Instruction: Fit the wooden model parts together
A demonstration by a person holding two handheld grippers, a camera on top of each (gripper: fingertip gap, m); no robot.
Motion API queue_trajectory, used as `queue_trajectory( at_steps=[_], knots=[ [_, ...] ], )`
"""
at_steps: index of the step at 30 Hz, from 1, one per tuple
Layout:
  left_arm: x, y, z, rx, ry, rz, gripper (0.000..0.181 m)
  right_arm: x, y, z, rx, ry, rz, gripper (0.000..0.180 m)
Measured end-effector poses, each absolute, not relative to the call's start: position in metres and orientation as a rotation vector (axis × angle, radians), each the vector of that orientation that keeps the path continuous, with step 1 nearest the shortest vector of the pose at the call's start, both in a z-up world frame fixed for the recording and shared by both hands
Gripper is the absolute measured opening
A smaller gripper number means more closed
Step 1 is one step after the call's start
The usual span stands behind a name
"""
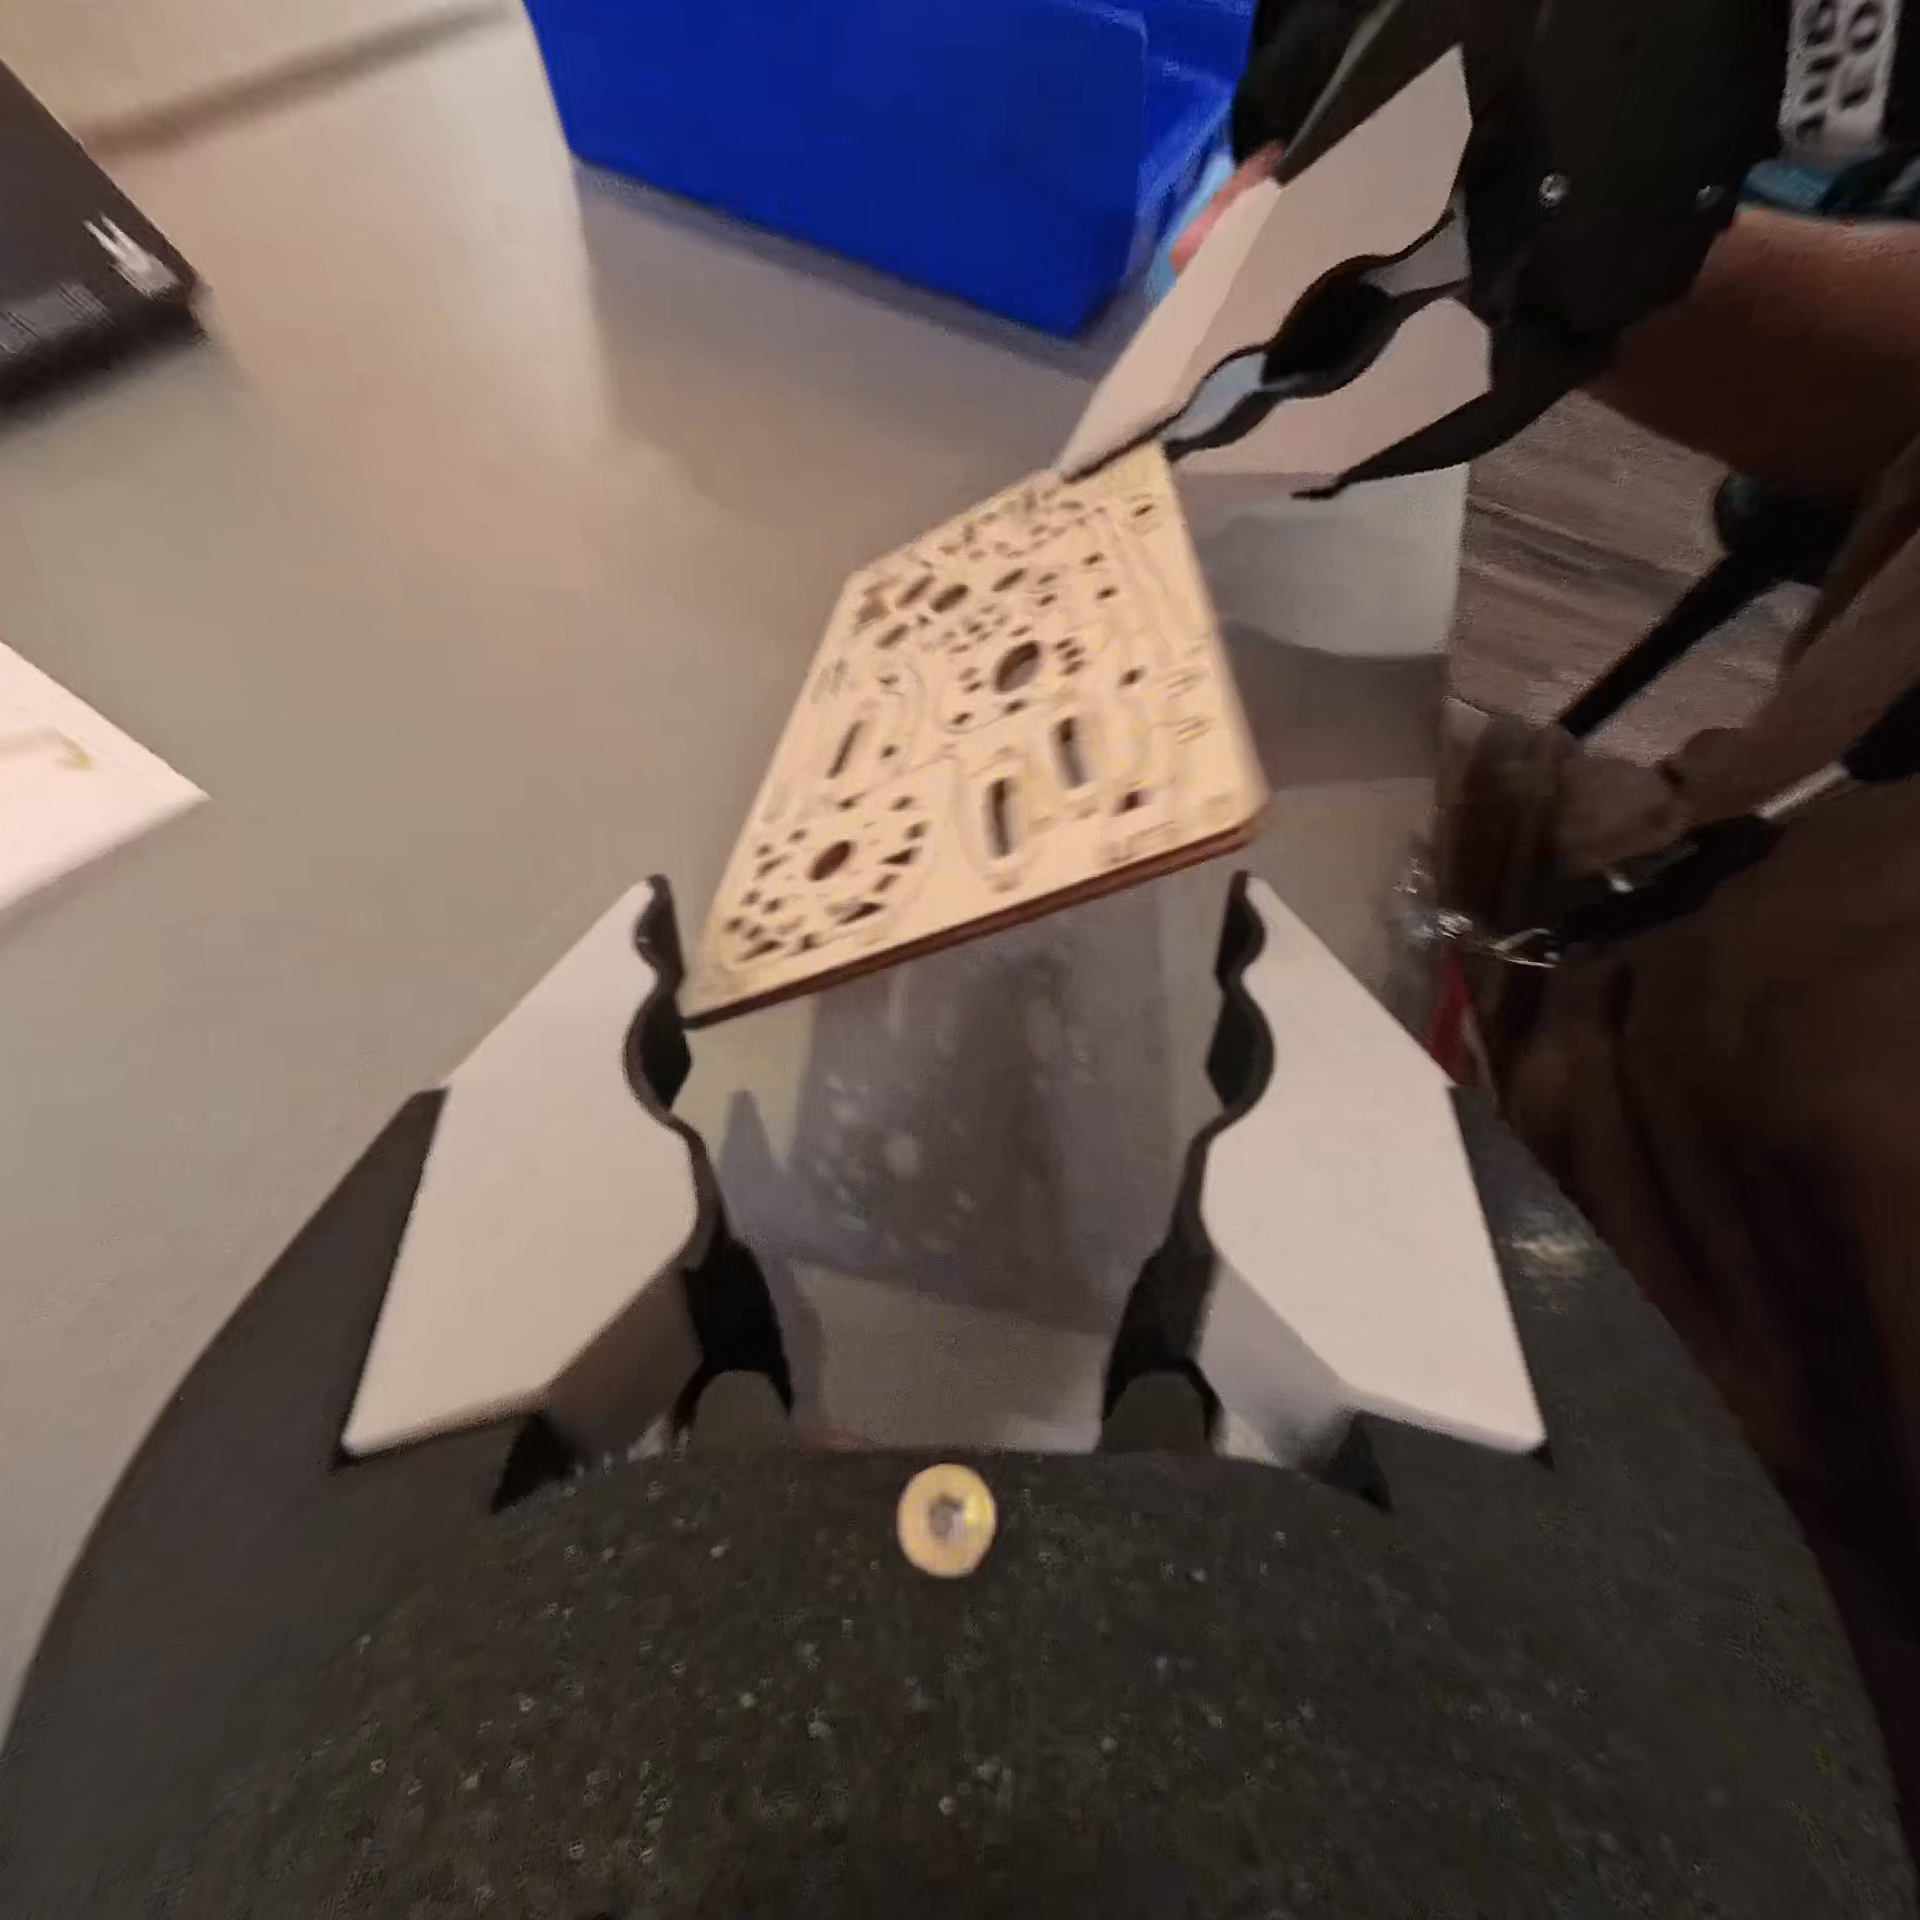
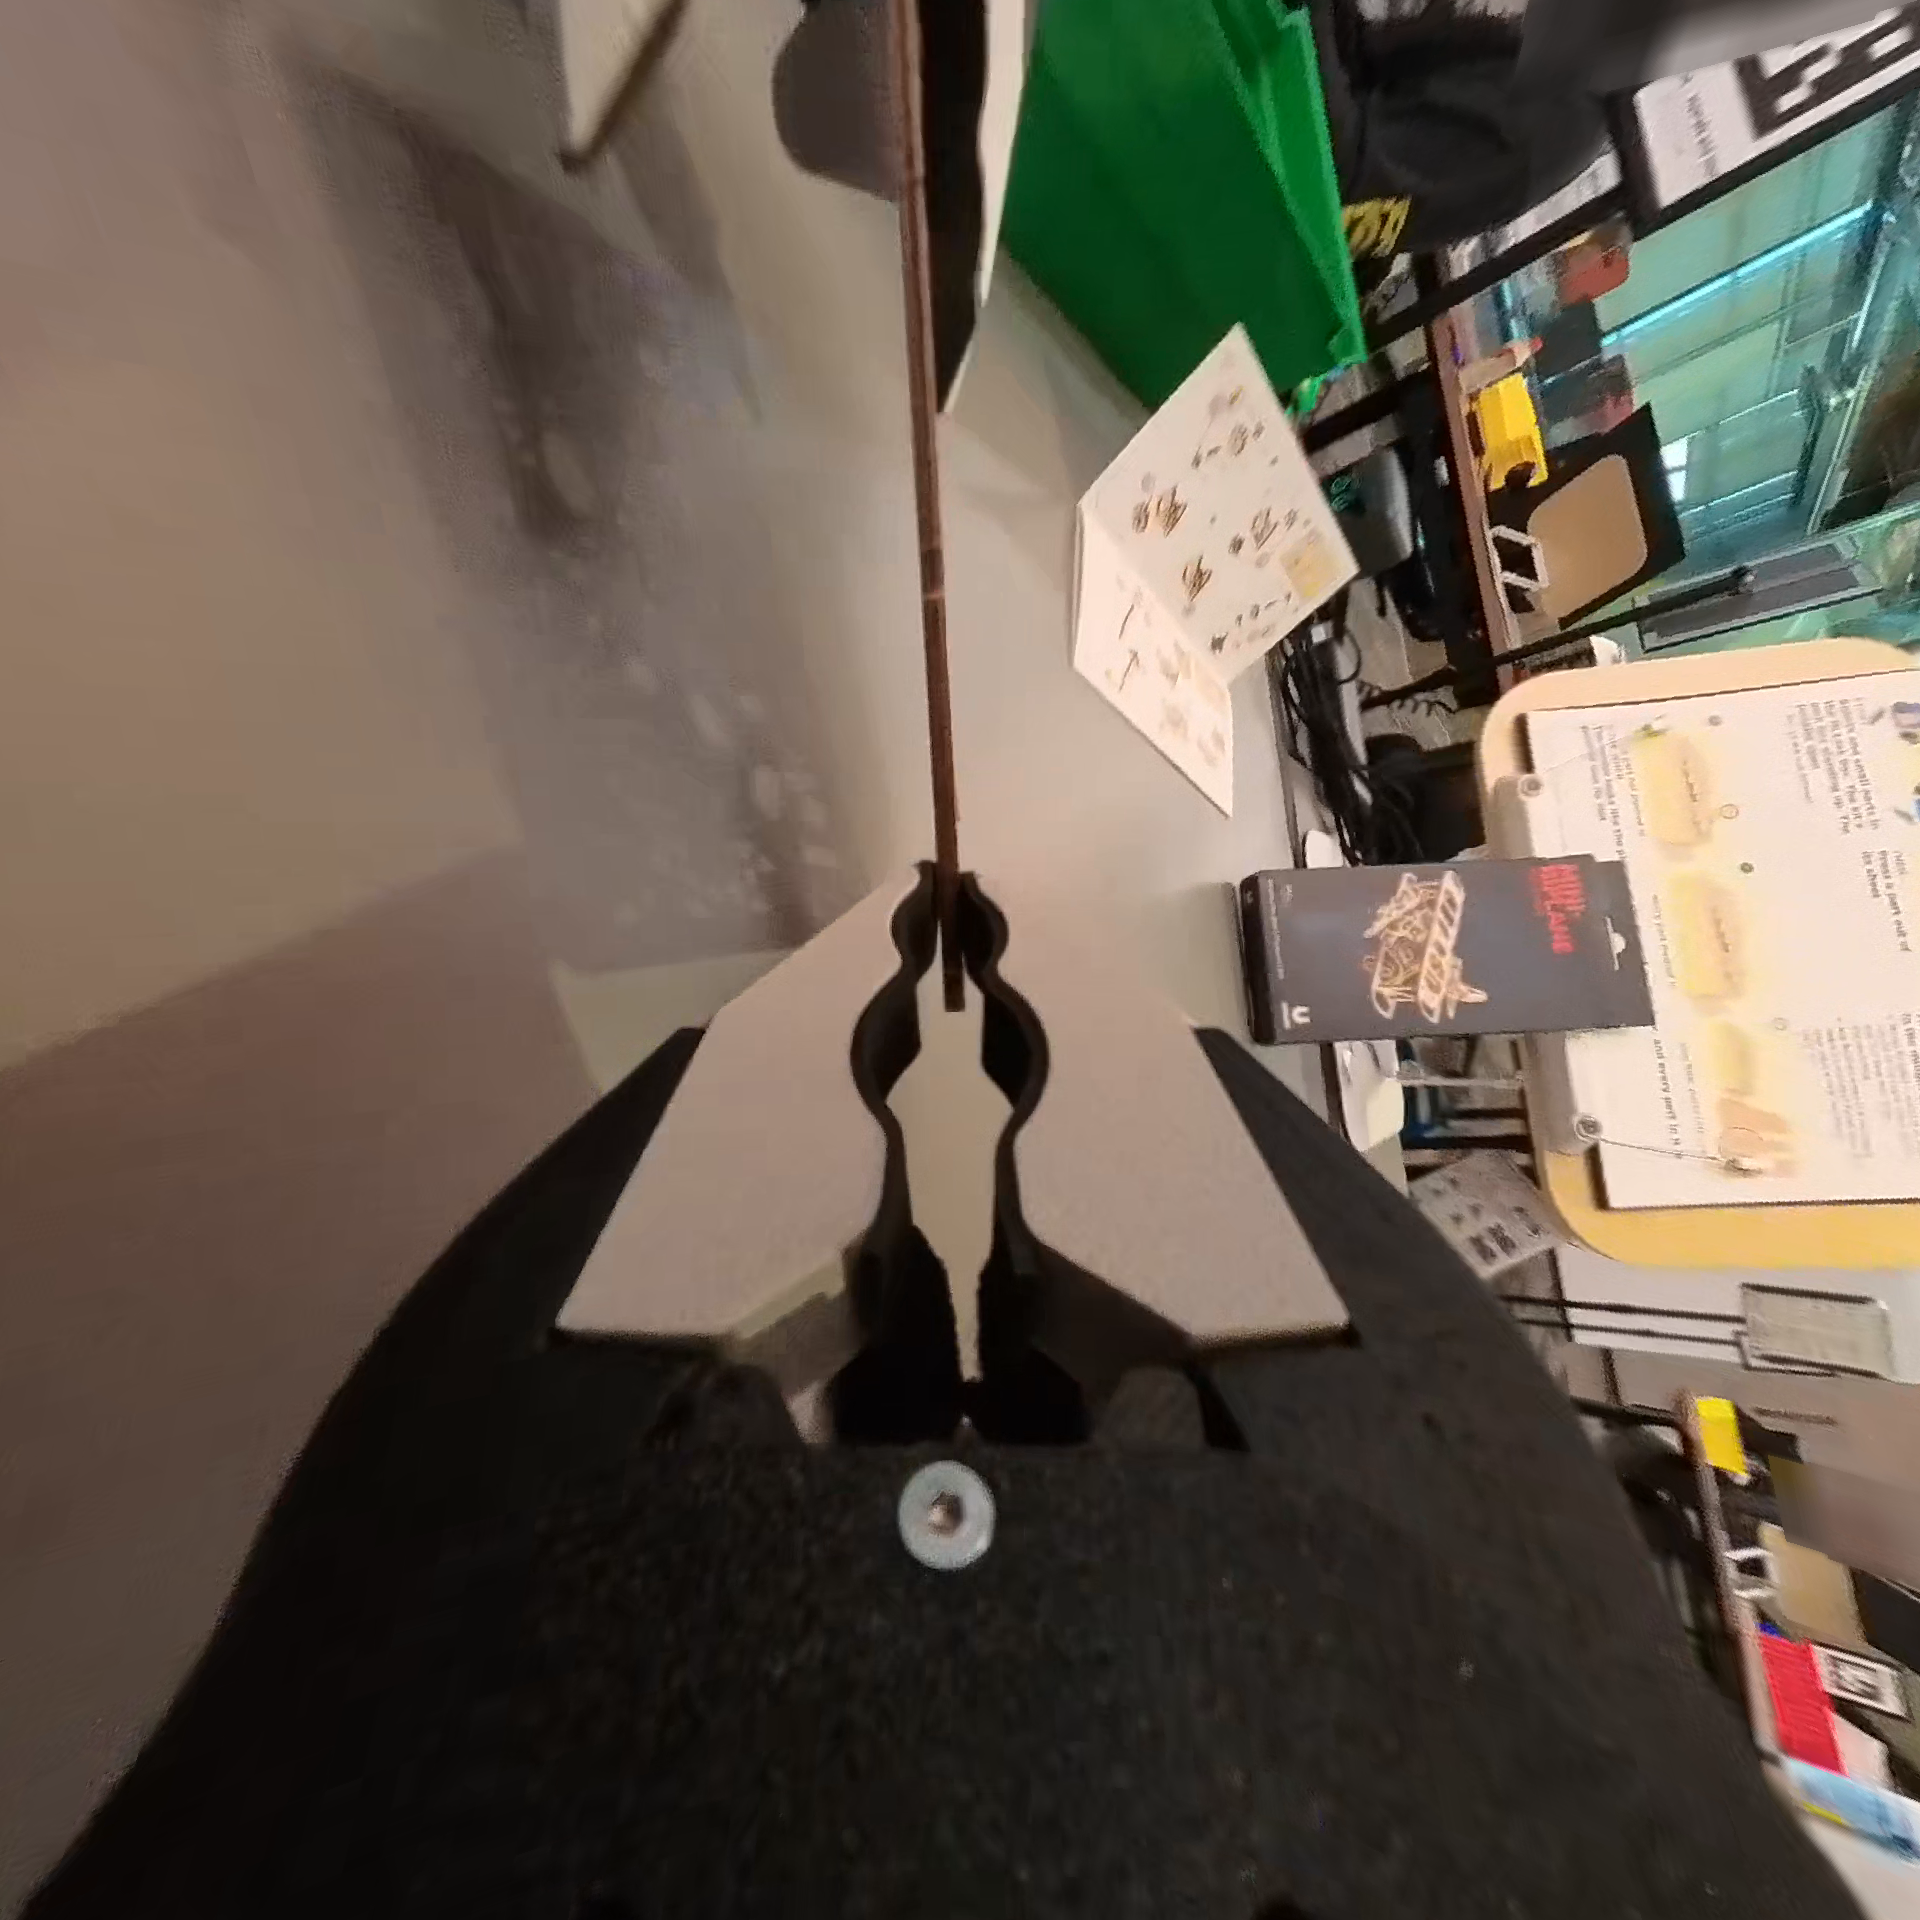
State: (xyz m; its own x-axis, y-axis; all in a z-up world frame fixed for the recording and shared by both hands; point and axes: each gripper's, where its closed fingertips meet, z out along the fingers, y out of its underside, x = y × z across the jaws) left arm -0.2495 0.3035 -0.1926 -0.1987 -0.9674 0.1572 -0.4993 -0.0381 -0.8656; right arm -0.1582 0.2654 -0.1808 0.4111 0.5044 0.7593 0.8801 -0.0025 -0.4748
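Judging from how things lie, the fitting is barely beginning: the wooden sheet [image 1: 987, 748] of laser-cut parts is looking whole, with every piece I can make out sitting in its frame, and no loose or joined parts are showing in either view. Pressing parts out and slotting them together is, by my reckoning, all left to do.

The right gripper [image 2: 951, 914] is pinching the sheet by its far right corner, its jaws closed to the thickness of the wood; in its own view the sheet [image 2: 928, 468] is showing edge-on as a thin dark line running away from the tips. Seen from the left wrist, the right gripper [image 1: 1117, 462] is holding the sheet tilted above the grey table [image 1: 416, 520], clear of it as far as the blur lets me tell.

The left gripper [image 1: 951, 935] is standing wide apart and gripping nothing. The sheet's near left corner is lying just beside its left finger [image 1: 582, 1091]; whether they are touching I cannot tell.

A blue bin [image 1: 883, 135] is sitting far behind, and an instruction leaflet [image 2: 1205, 561] and a dark kit box [image 2: 1444, 945] are lying on the table.
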Motion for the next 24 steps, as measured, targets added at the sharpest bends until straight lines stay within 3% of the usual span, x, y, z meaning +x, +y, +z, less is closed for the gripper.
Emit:
queue_trajectory(
  at_steps=[5, 8, 13, 15, 21, 24],
  knots=[
    [-0.247, 0.29, -0.219, -1.718, 1.8, -1.211, 0.117, -0.17, 0.259, -0.202, -1.663, -1.313, -0.444, 0.003],
    [-0.25, 0.285, -0.231, -1.785, 1.846, -1.224, 0.104, -0.171, 0.257, -0.205, -1.636, -1.324, -0.479, 0.004],
    [-0.252, 0.281, -0.234, -1.767, 1.904, -1.162, 0.102, -0.174, 0.247, -0.206, -1.722, -1.253, -0.399, 0.011],
    [-0.254, 0.282, -0.236, -1.745, 1.933, -1.102, 0.094, -0.183, 0.236, -0.2, -1.792, -1.184, -0.238, 0.018],
    [-0.25, 0.285, -0.218, -1.494, 1.949, -0.947, 0.031, -0.196, 0.222, -0.192, -2.129, -0.653, 0.616, 0.036],
    [-0.251, 0.278, -0.224, -1.479, 1.991, -0.917, 0.042, -0.201, 0.217, -0.204, -2.174, -0.662, 0.702, 0.04]
  ],
)
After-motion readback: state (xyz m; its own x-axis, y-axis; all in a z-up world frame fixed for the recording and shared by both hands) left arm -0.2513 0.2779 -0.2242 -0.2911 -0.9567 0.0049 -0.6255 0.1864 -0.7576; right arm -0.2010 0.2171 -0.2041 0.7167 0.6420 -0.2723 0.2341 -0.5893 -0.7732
